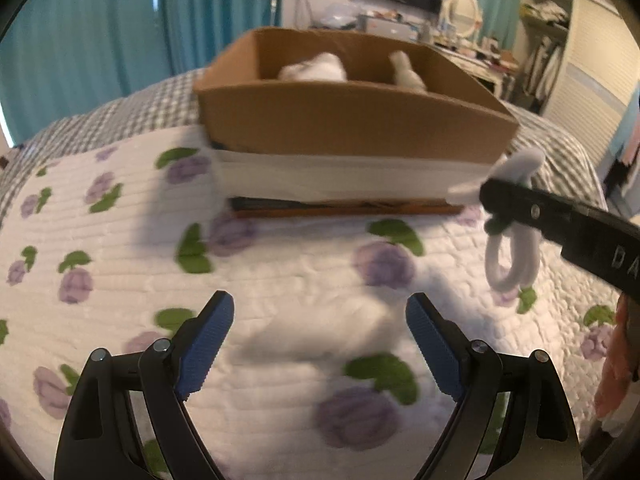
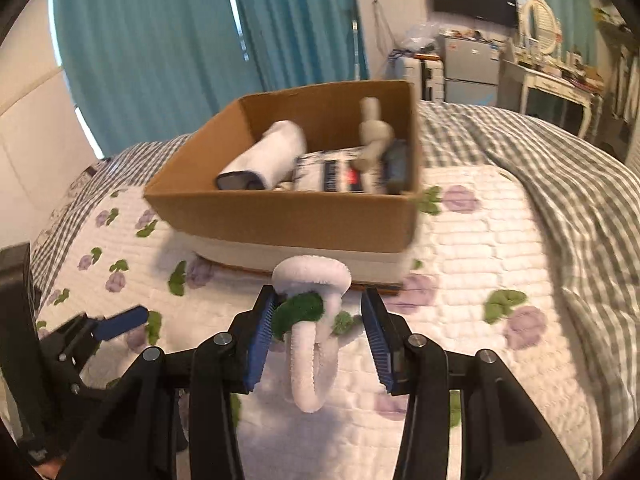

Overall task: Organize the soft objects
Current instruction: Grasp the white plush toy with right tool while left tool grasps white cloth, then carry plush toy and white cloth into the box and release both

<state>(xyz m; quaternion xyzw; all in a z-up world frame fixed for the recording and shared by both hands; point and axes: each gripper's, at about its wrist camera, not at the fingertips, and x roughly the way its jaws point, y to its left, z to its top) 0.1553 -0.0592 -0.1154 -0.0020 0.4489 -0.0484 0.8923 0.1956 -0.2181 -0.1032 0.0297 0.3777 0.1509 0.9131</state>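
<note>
A brown cardboard box [image 2: 280,216] stands on the flowered quilt; it also shows in the left wrist view [image 1: 352,128]. Inside it lie a rolled white cloth [image 2: 268,156], a knotted beige soft item [image 2: 374,138] and a printed packet. A white fuzzy looped item with a green part [image 2: 310,320] hangs between the fingers of my right gripper [image 2: 318,340], above the quilt in front of the box. The jaws stand apart and the item touches the left pad; it also shows in the left wrist view [image 1: 510,252]. My left gripper [image 1: 320,344] is open and empty over the quilt.
The box rests on a white layer and a flat dark board [image 1: 344,206]. A grey checked blanket [image 2: 560,184] covers the bed's right and far side. Teal curtains, a dresser with mirror and a wall TV stand behind the bed.
</note>
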